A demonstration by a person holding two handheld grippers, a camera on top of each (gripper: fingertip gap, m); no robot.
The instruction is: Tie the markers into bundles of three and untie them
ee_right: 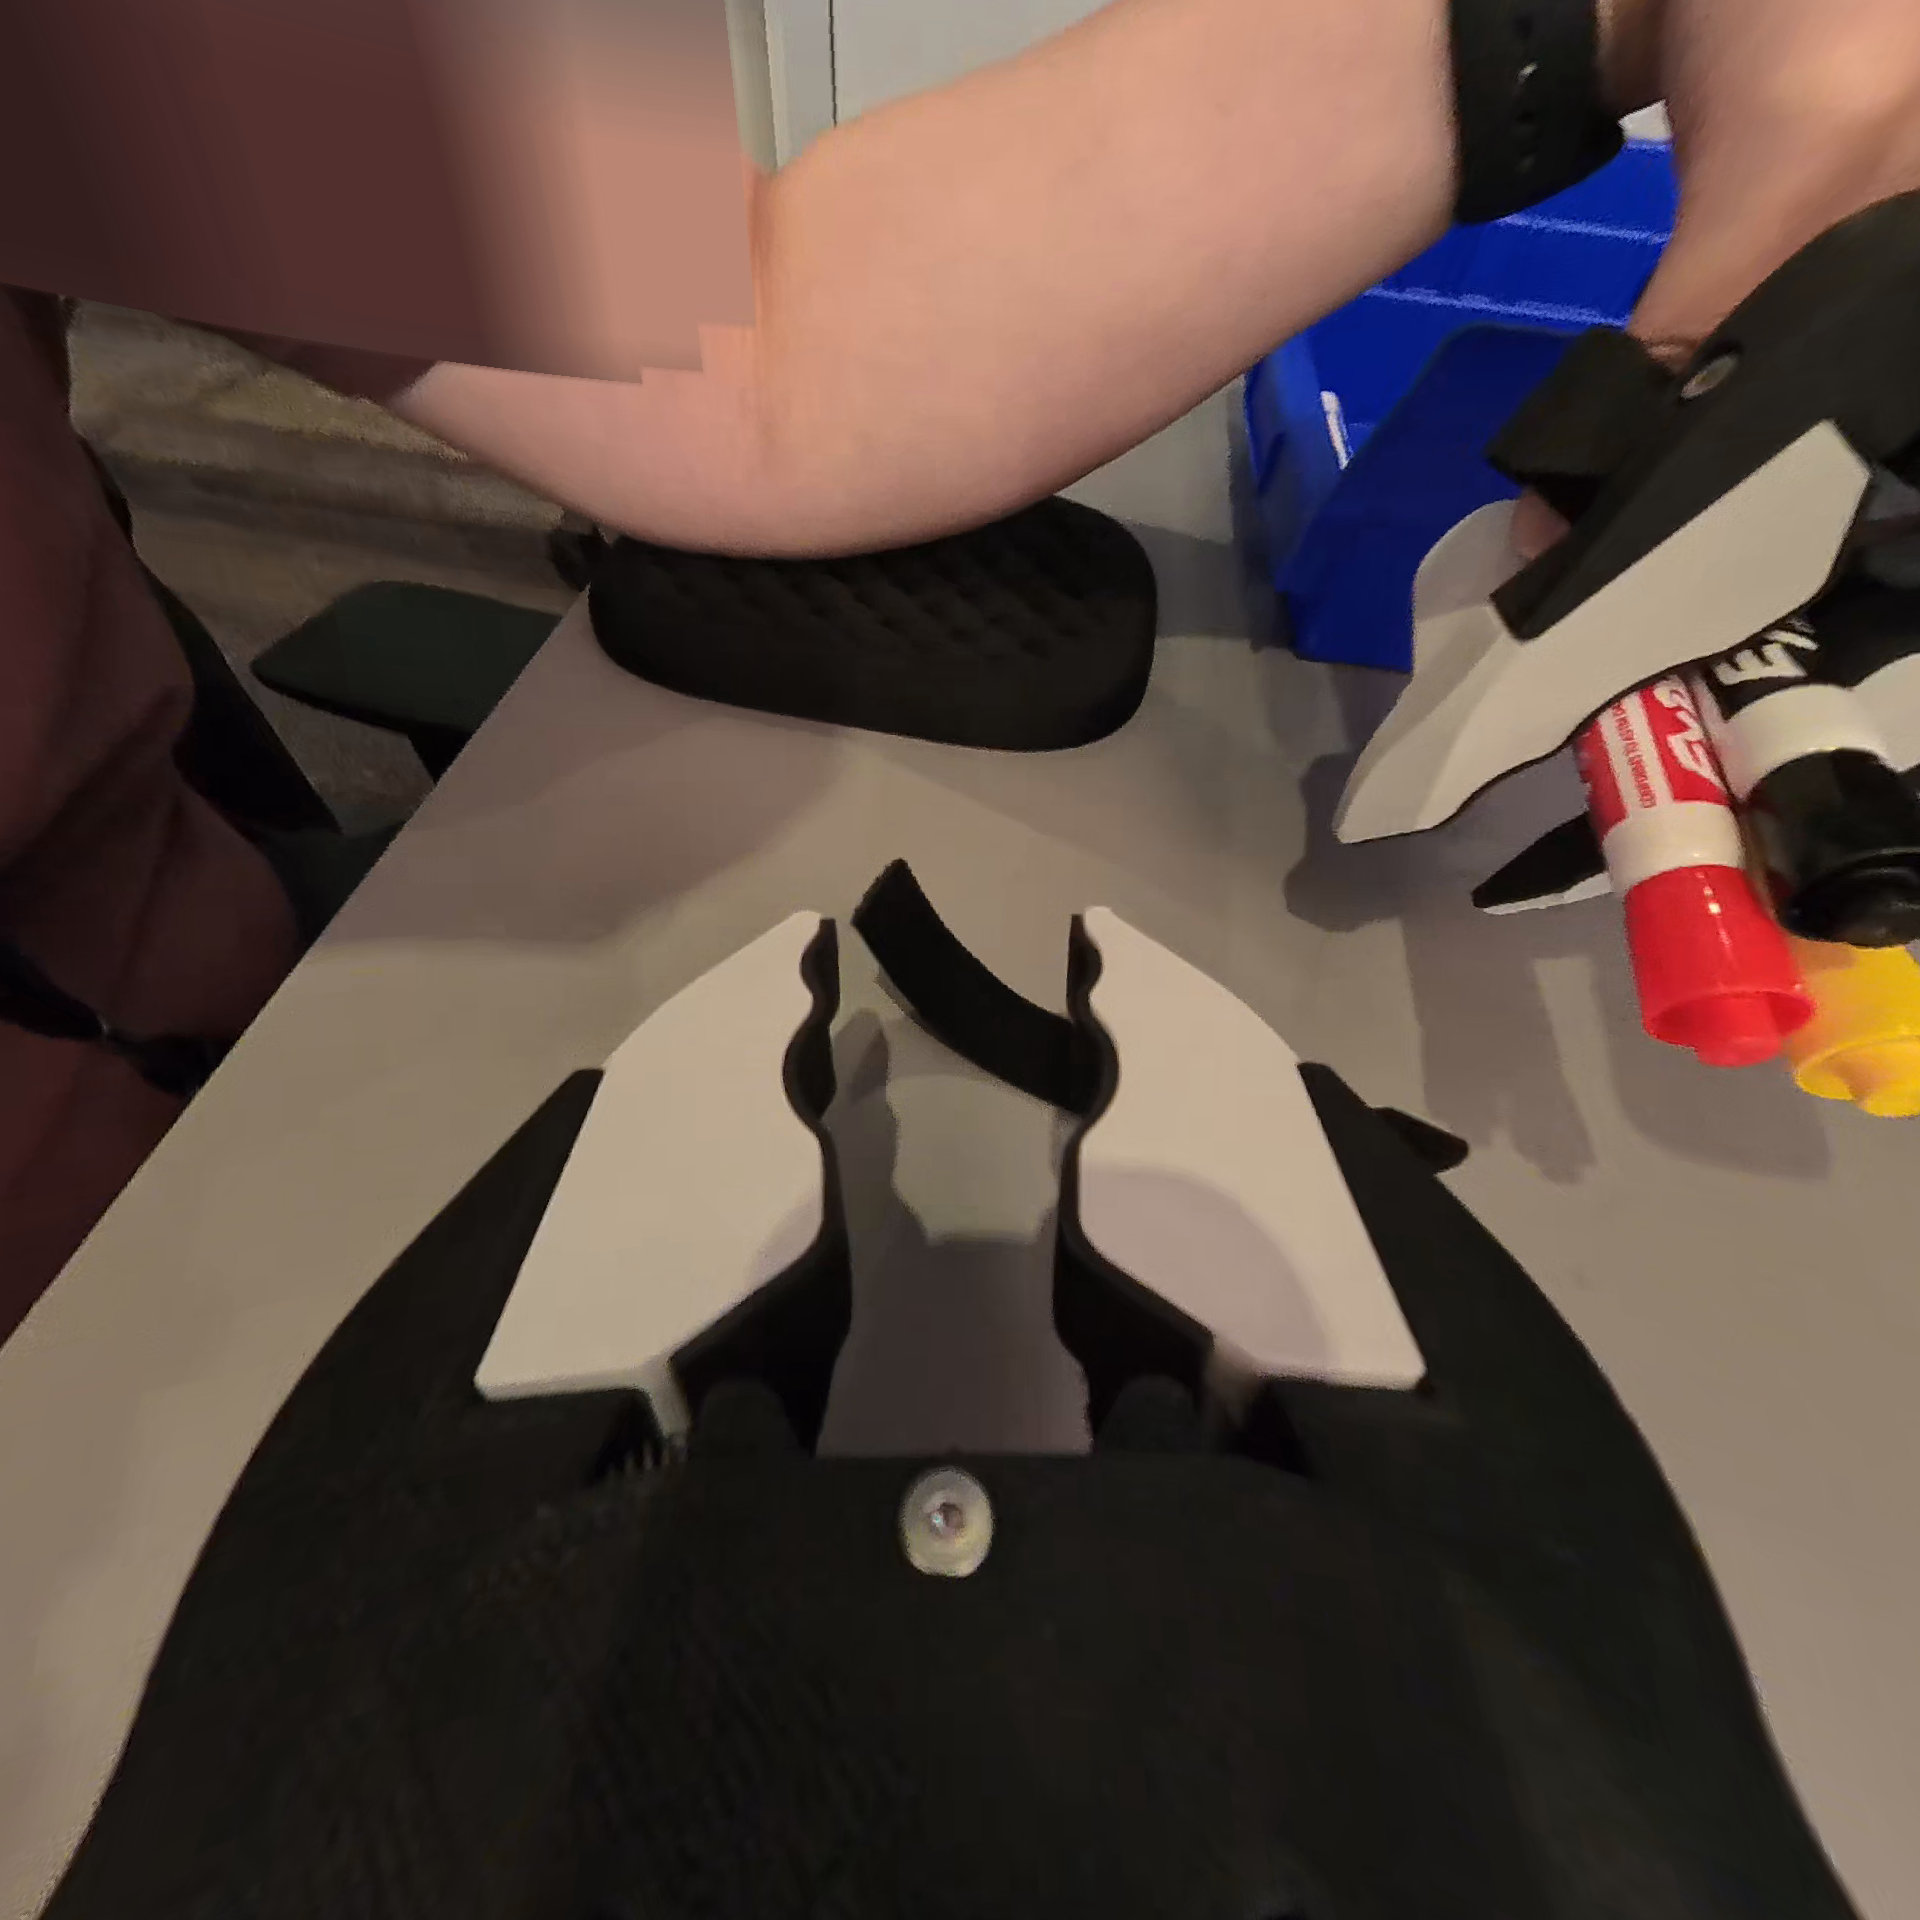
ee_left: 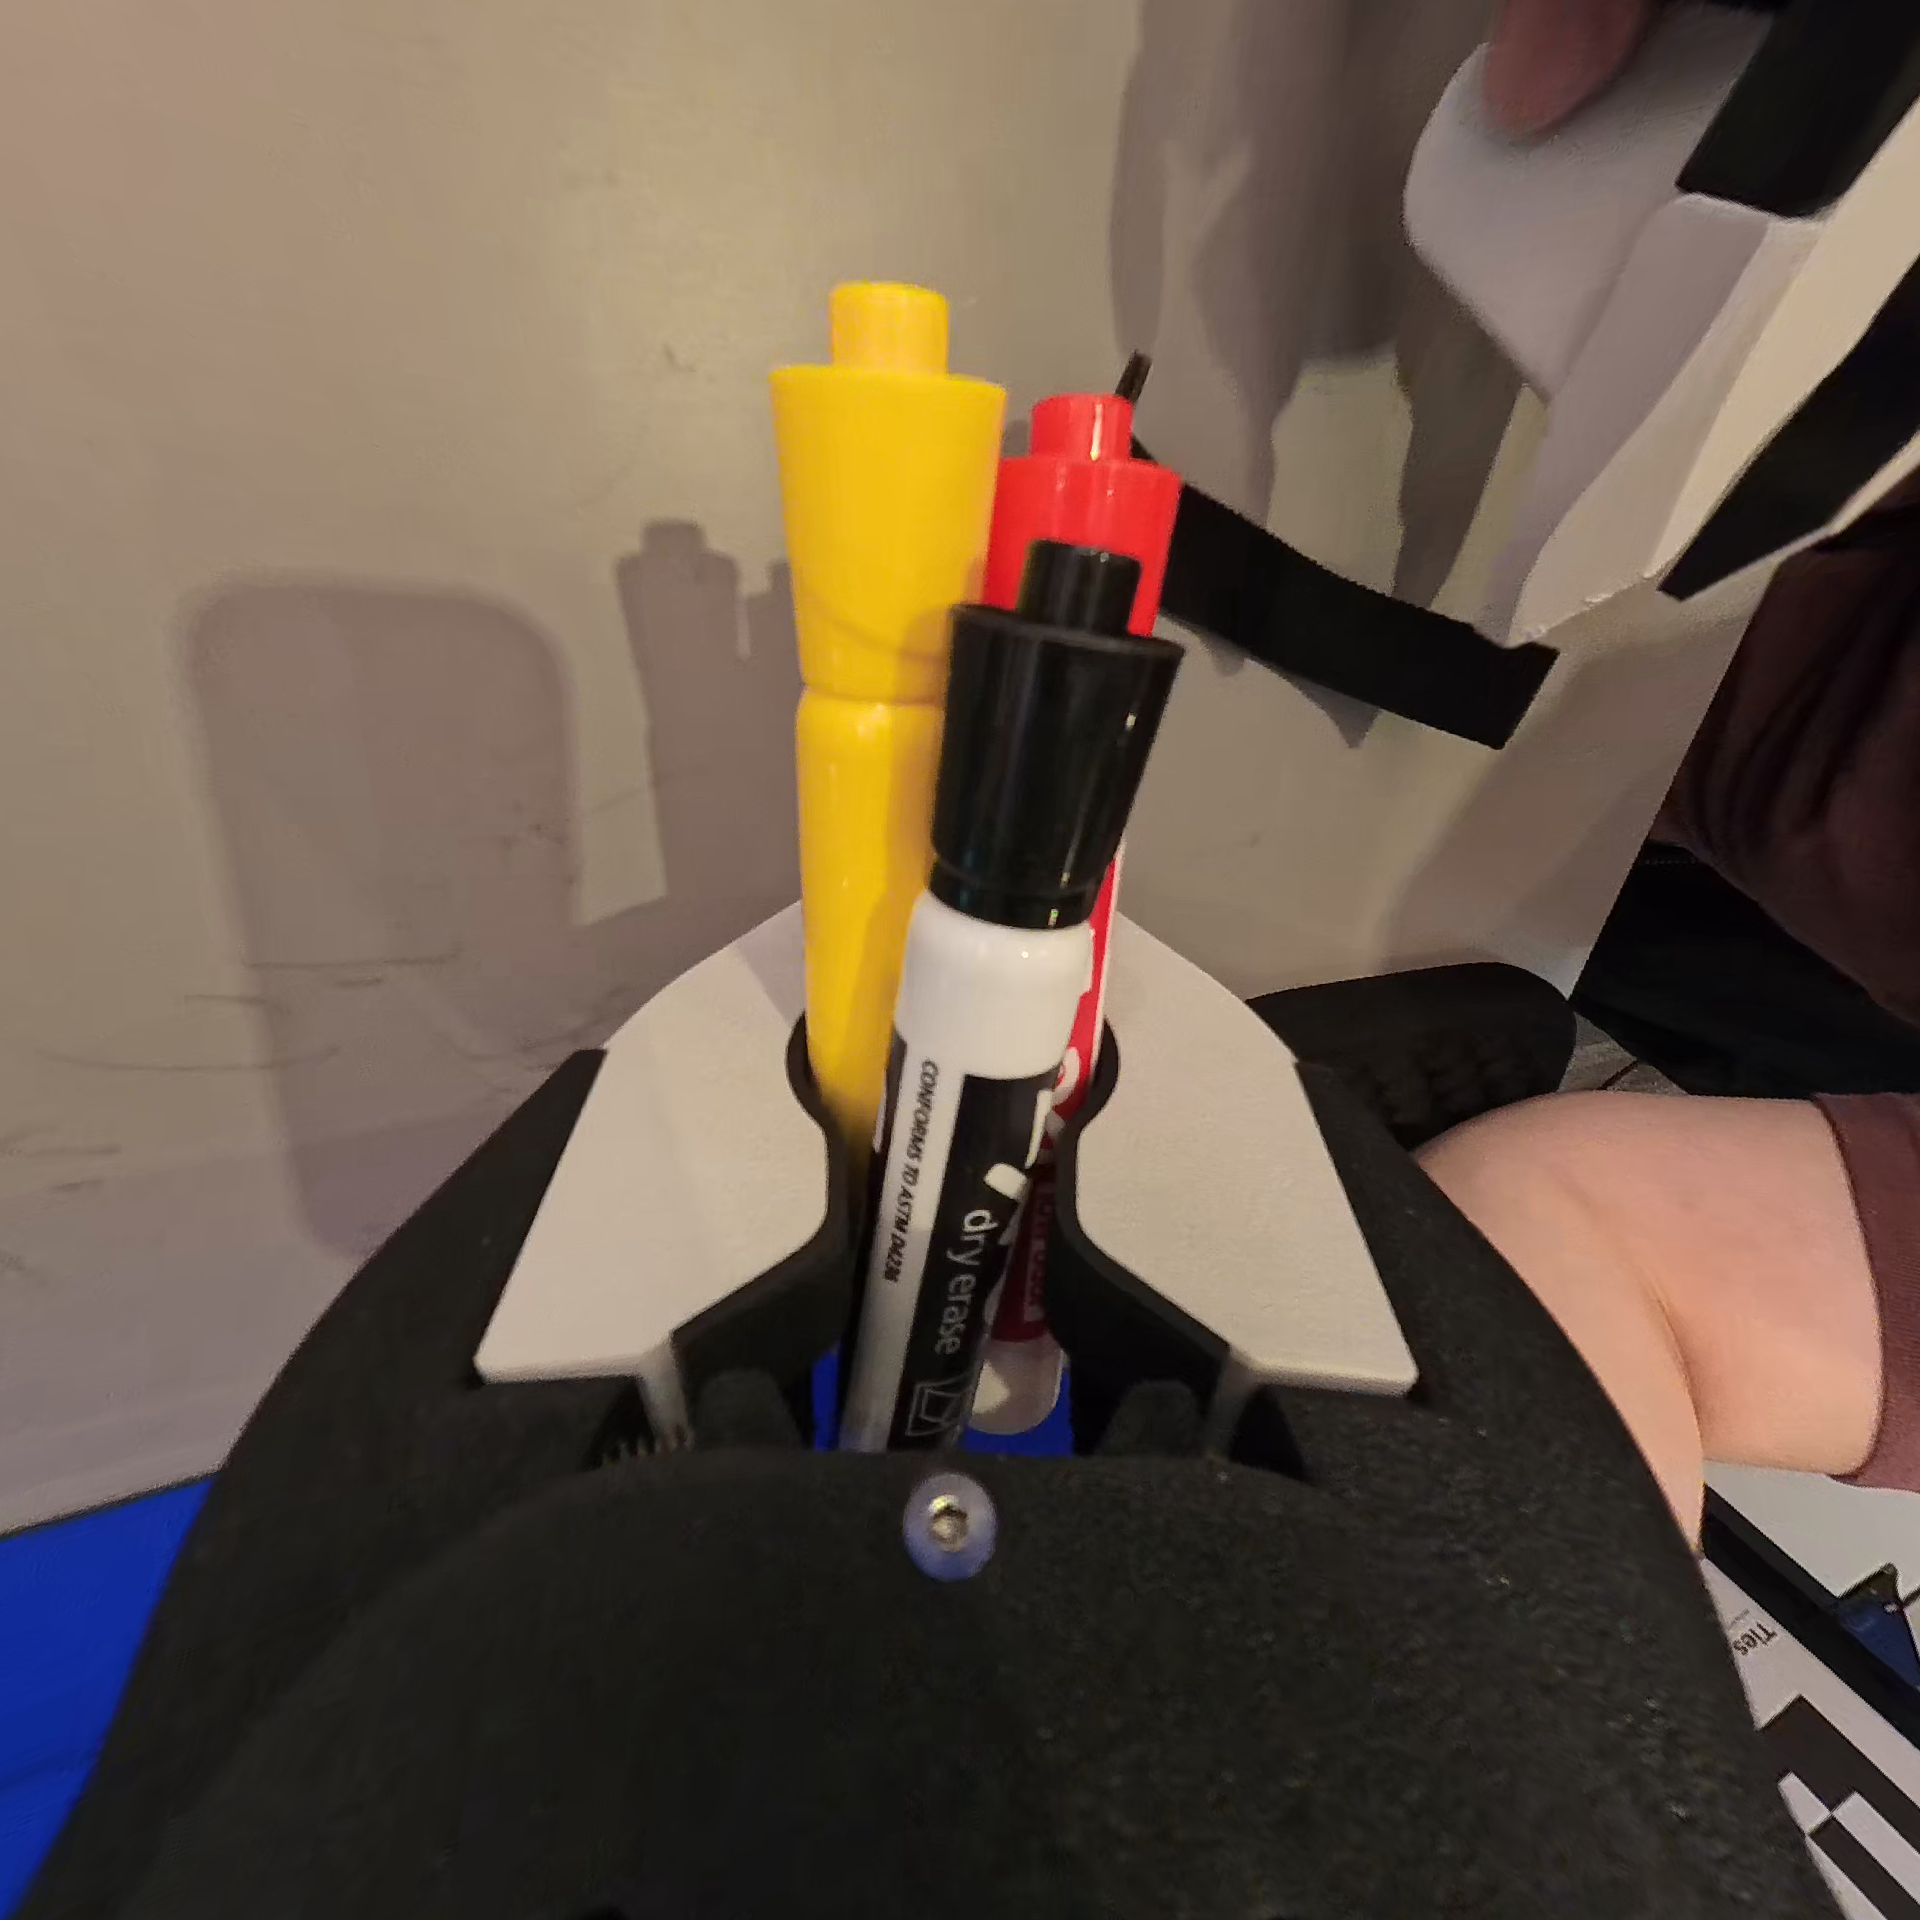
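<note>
Fingers, left: we have the left gripper (ee_left: 951,1070) clamped on three markers, yellow marker (ee_left: 883,665), red marker (ee_left: 1091,520) and black marker (ee_left: 1039,779).
Fingers, right: the right gripper (ee_right: 951,997) stands apart, a black strap (ee_right: 966,987) lying between its tips (touching the right-hand one; whether it is gripped, we cannot tell).
Landmark: the markers hang over the bench (ee_right: 623,831), near the blue bin (ee_right: 1455,416).
Progress: we judge the trio gathered but unbound; wrapping and later untying remain.
</note>
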